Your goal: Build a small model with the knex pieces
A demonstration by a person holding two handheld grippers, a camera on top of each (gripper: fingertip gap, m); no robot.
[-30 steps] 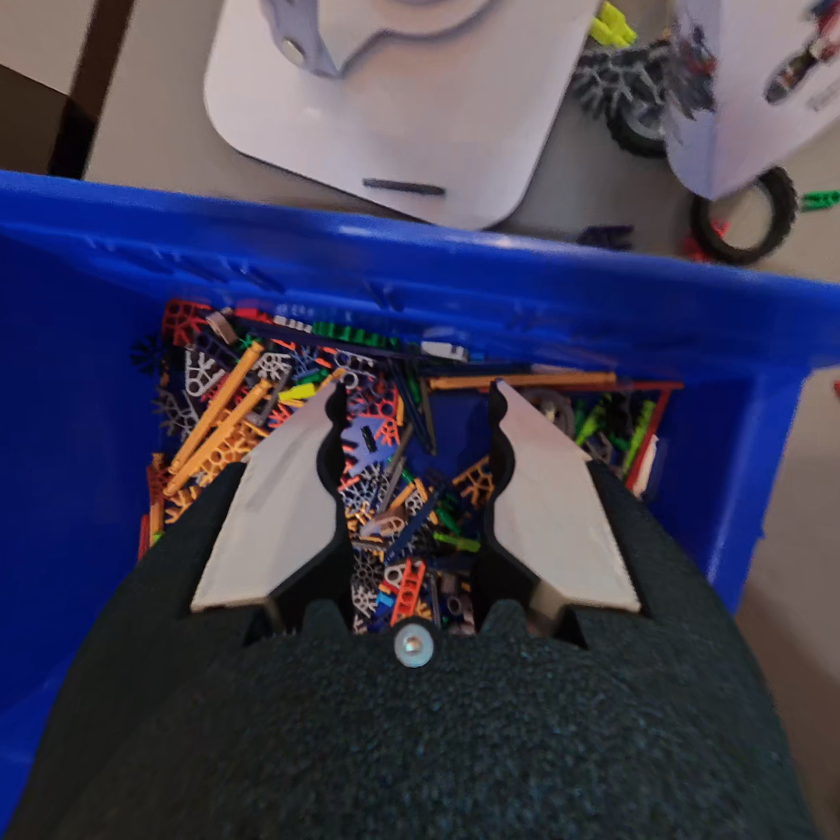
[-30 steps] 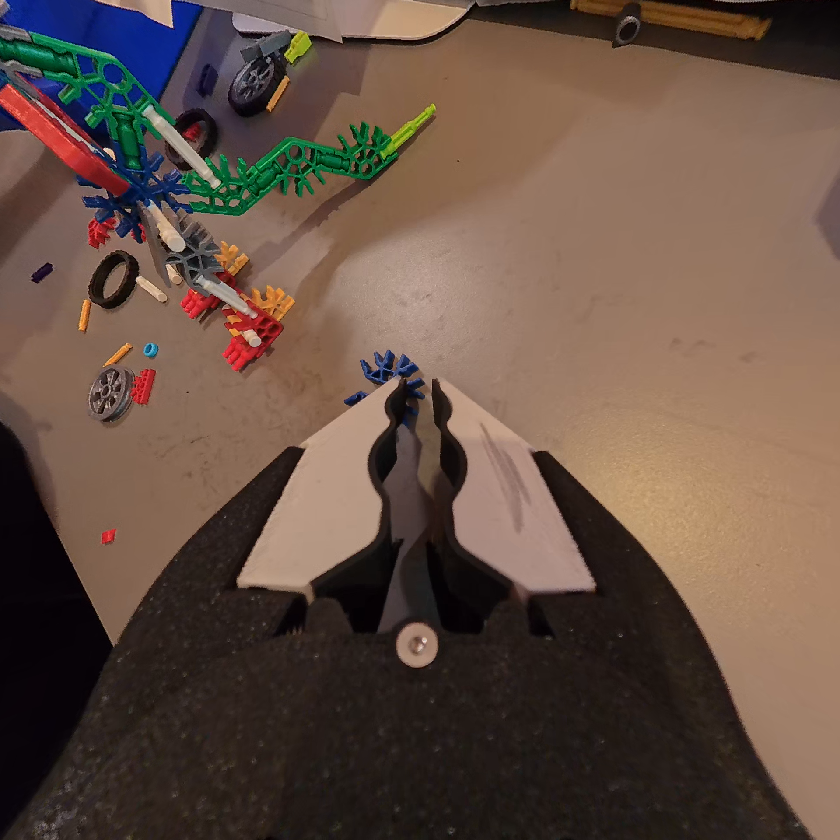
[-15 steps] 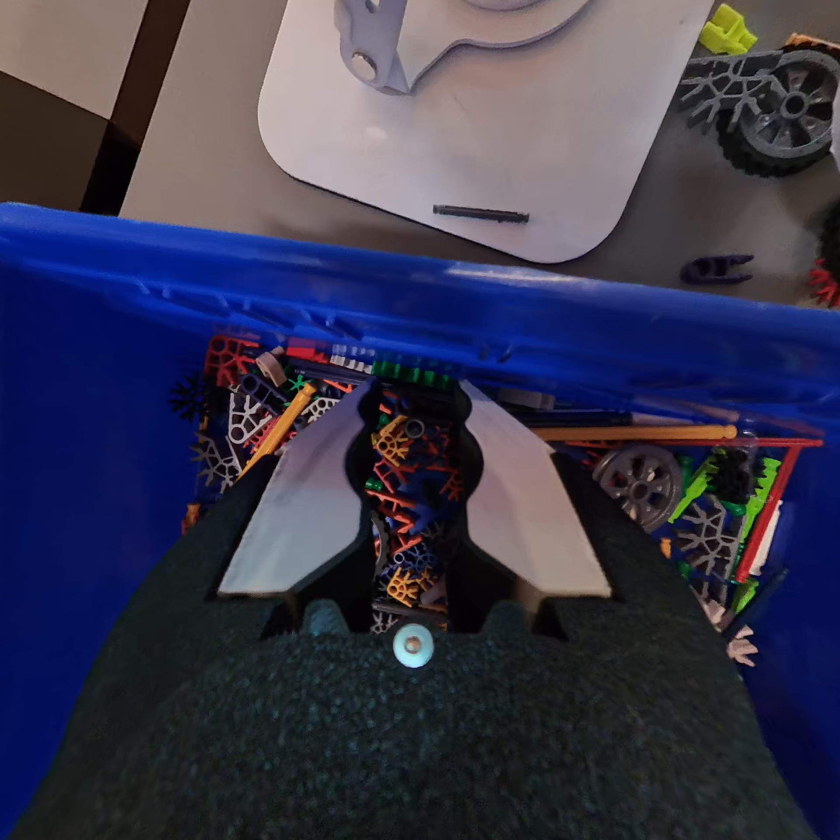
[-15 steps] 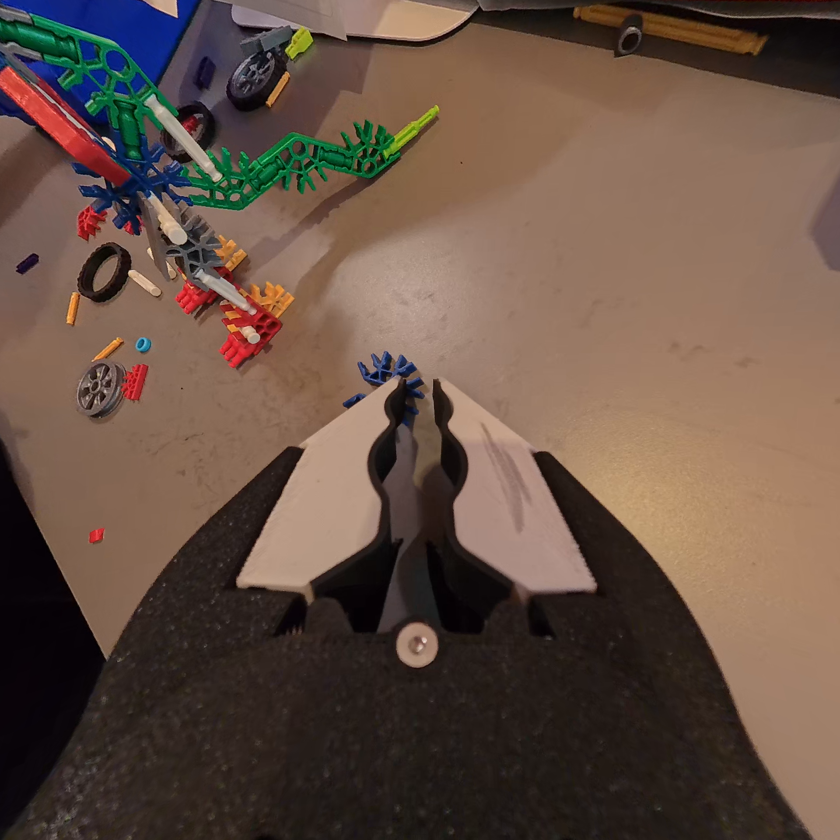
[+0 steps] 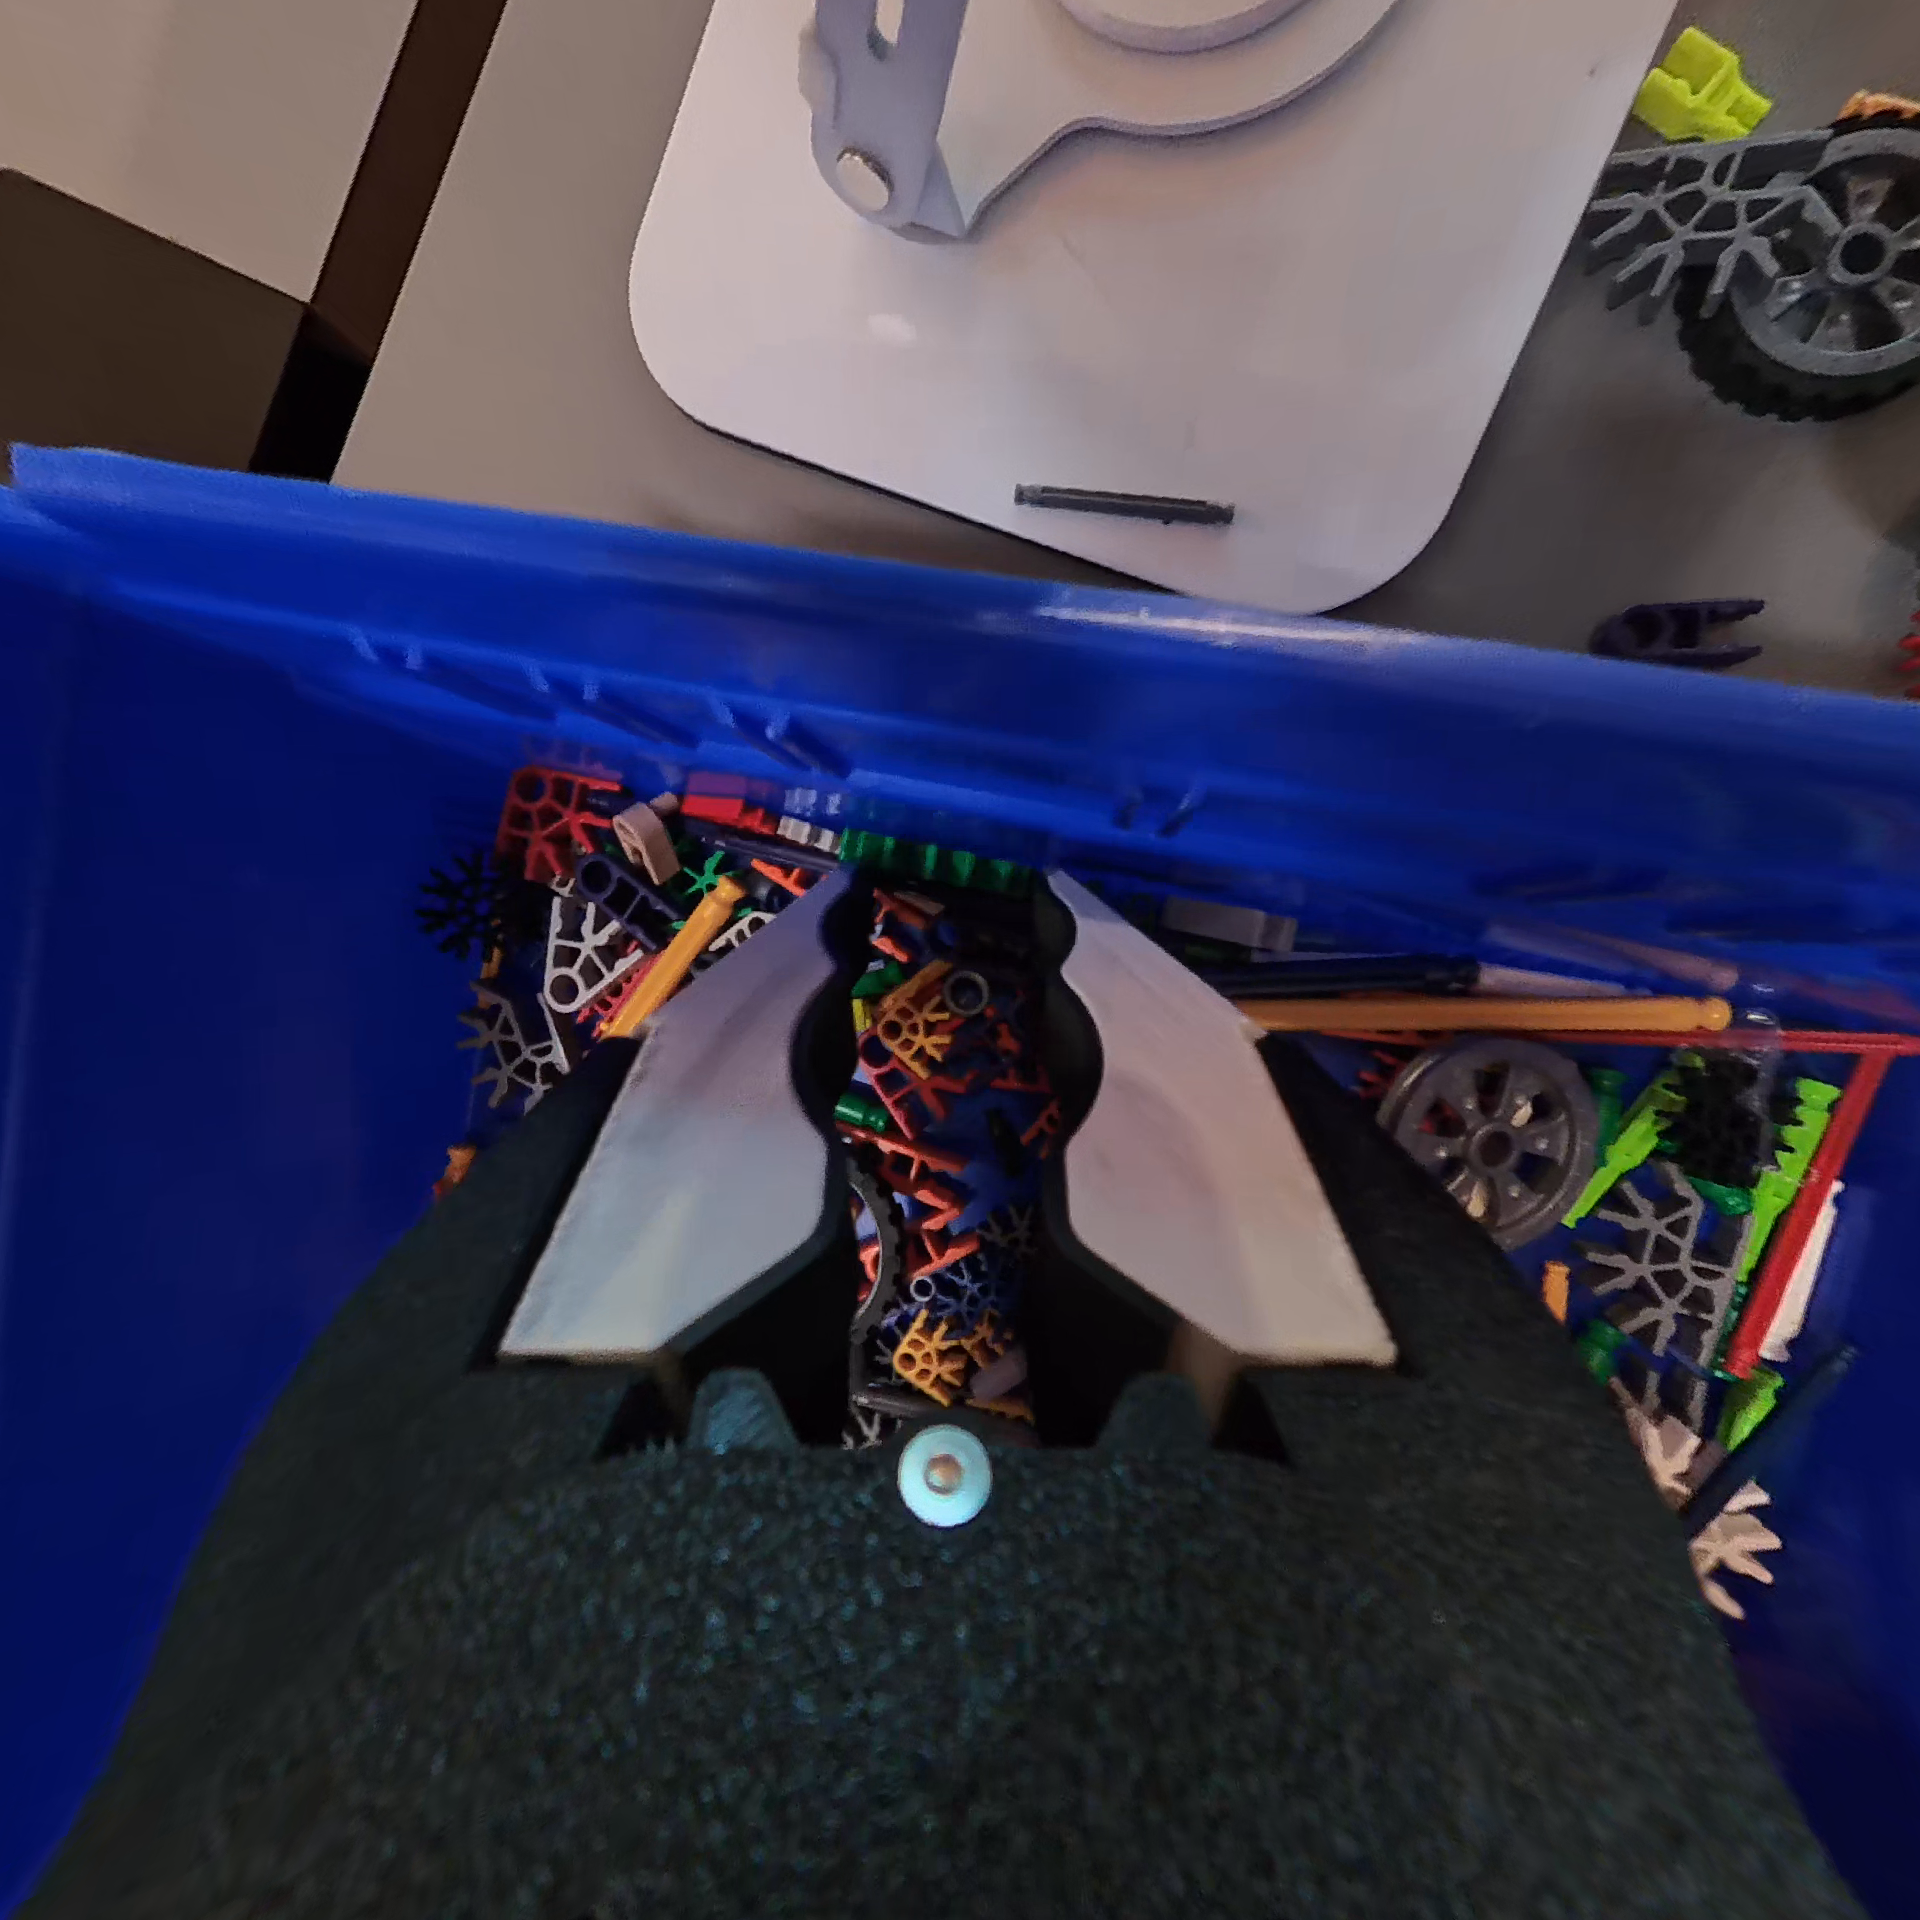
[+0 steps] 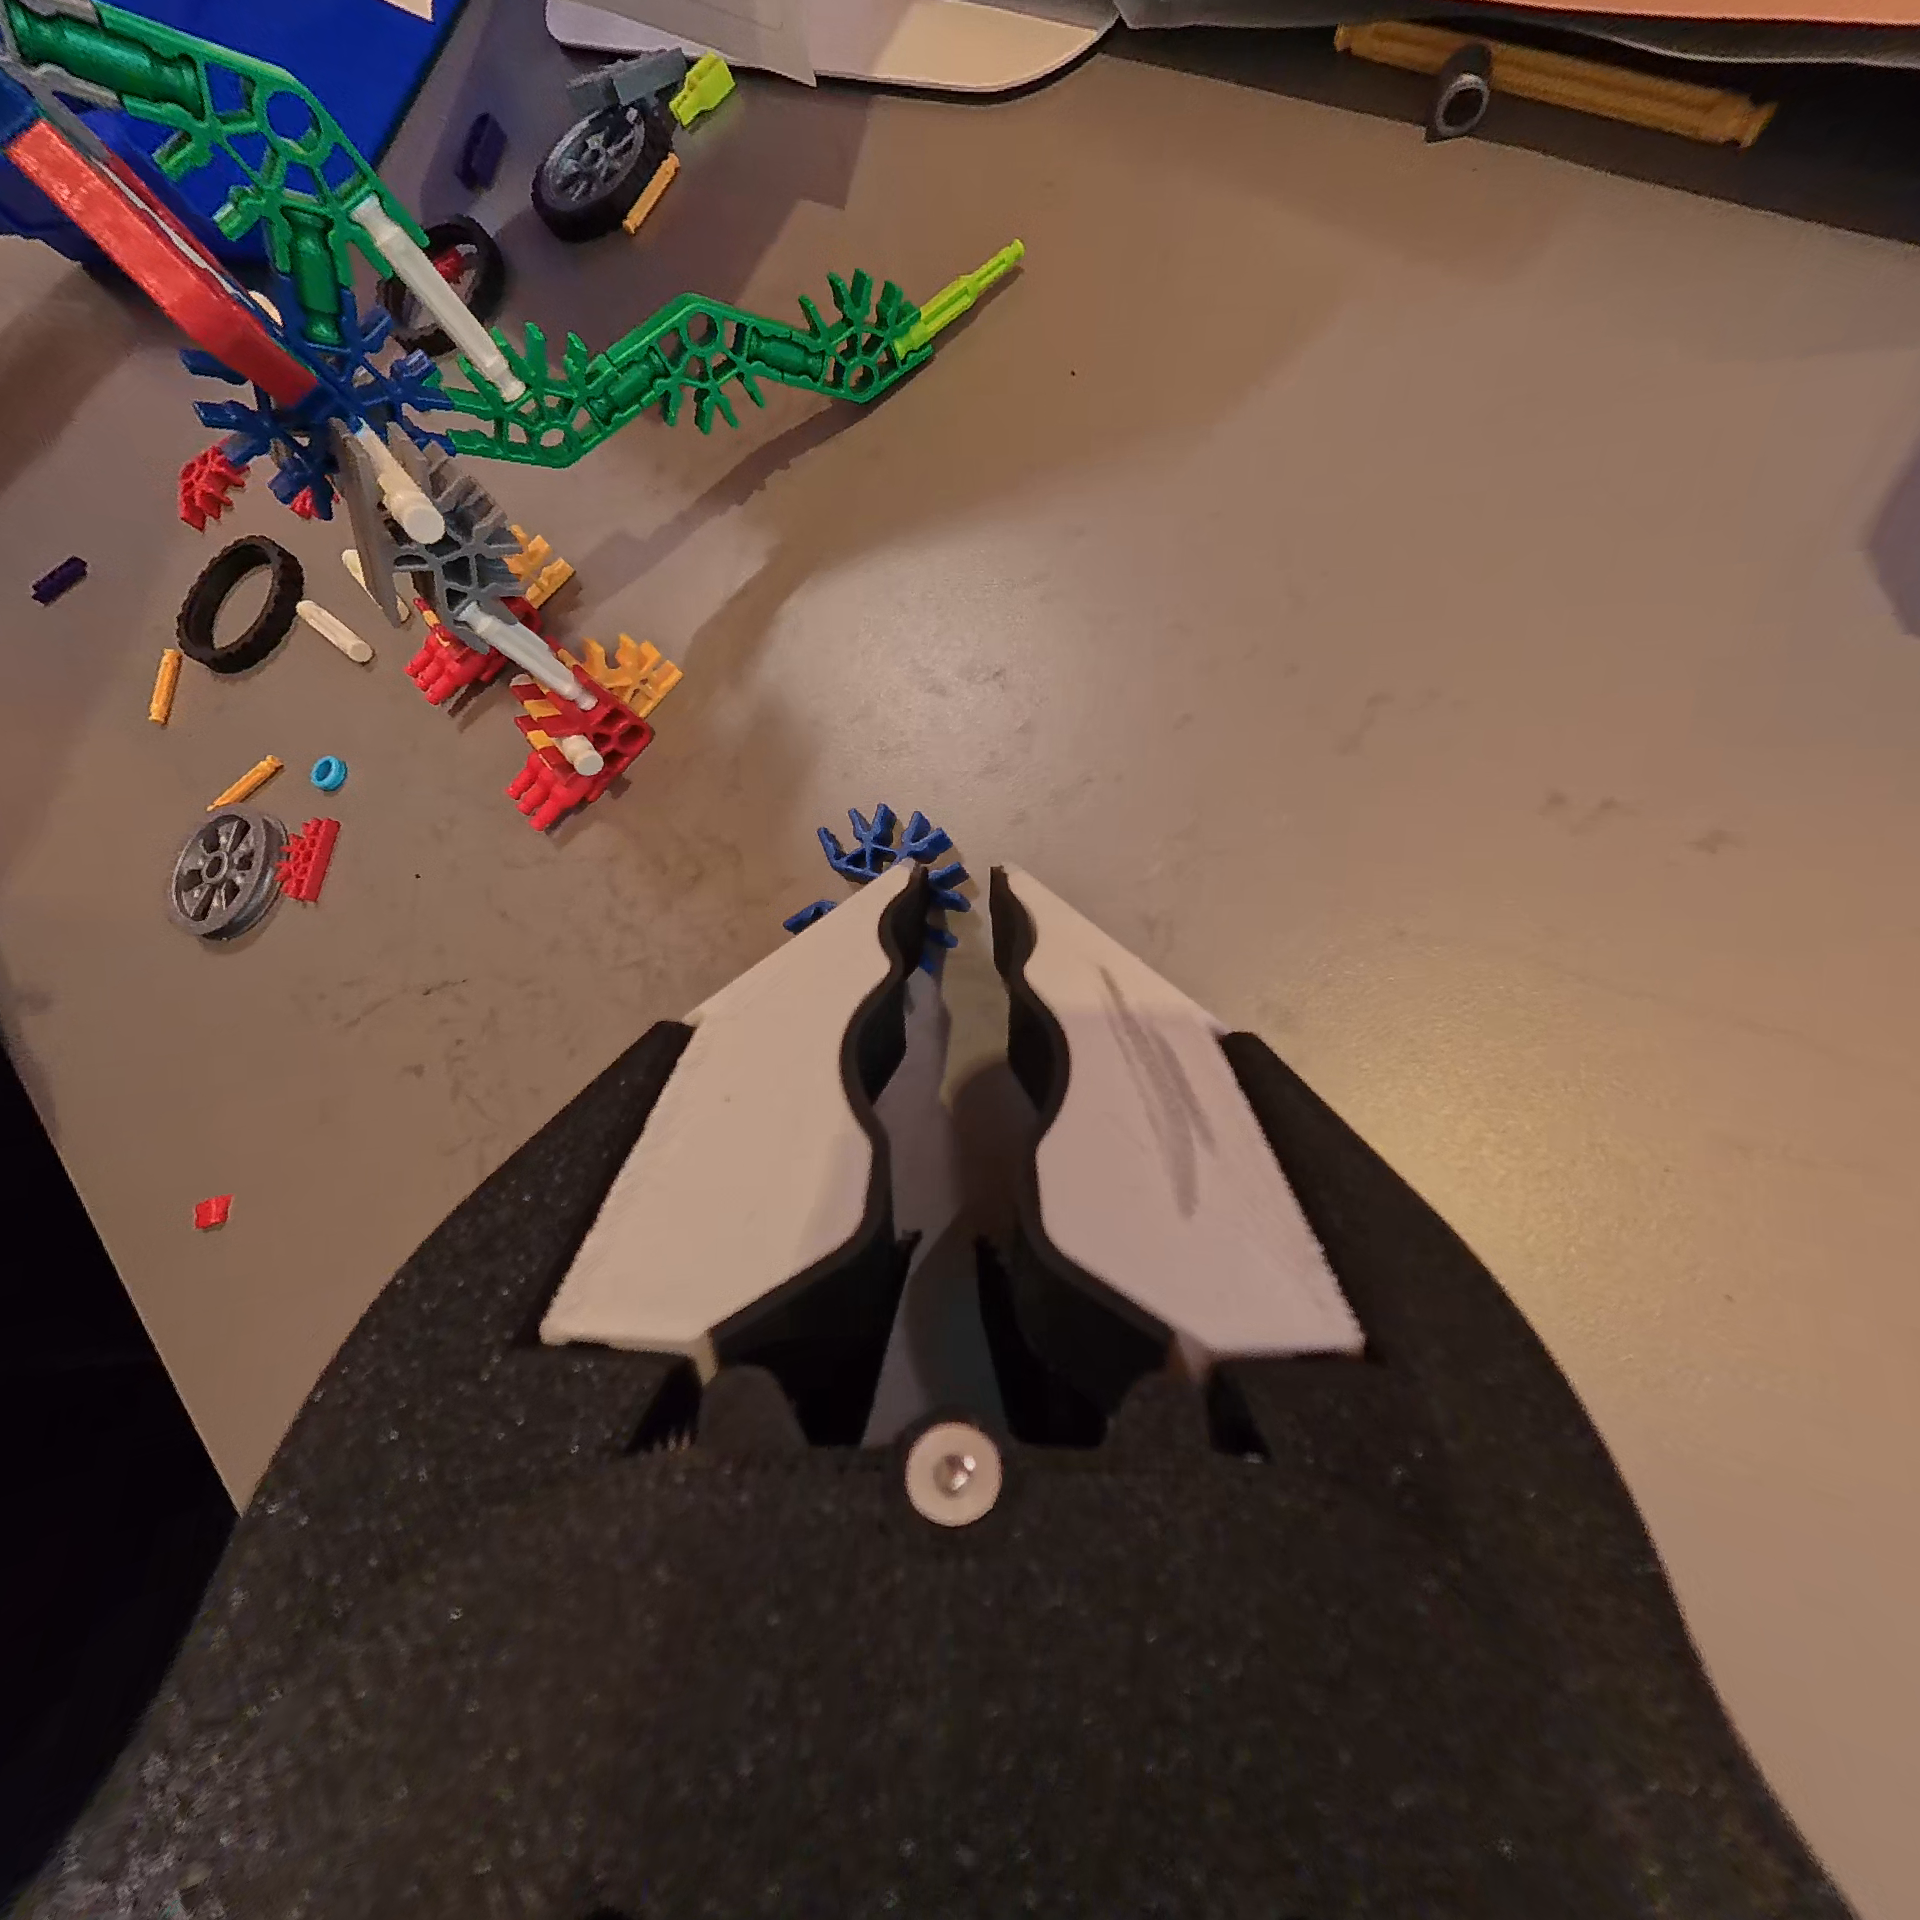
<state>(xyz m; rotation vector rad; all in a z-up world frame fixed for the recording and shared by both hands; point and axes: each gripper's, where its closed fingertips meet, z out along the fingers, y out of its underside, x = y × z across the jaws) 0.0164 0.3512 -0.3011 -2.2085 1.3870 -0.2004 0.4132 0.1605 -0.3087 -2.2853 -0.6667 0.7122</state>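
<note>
Spiky blue plastic connector sits pinched in right tool.

Dim warm indoor light, soft shadows, wide-angle edge distortion, slight blur

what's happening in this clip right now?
A person works two hand-held grippers over a toy construction set. The left hand-held gripper is open, fingers down inside the blue plastic bin, just above its heap of mixed coloured rods and connectors; no piece looks gripped. The right hand-held gripper is nearly shut on a blue snowflake-shaped plastic connector over the beige tabletop. A partly built green, blue and red model stands nearby.
</note>
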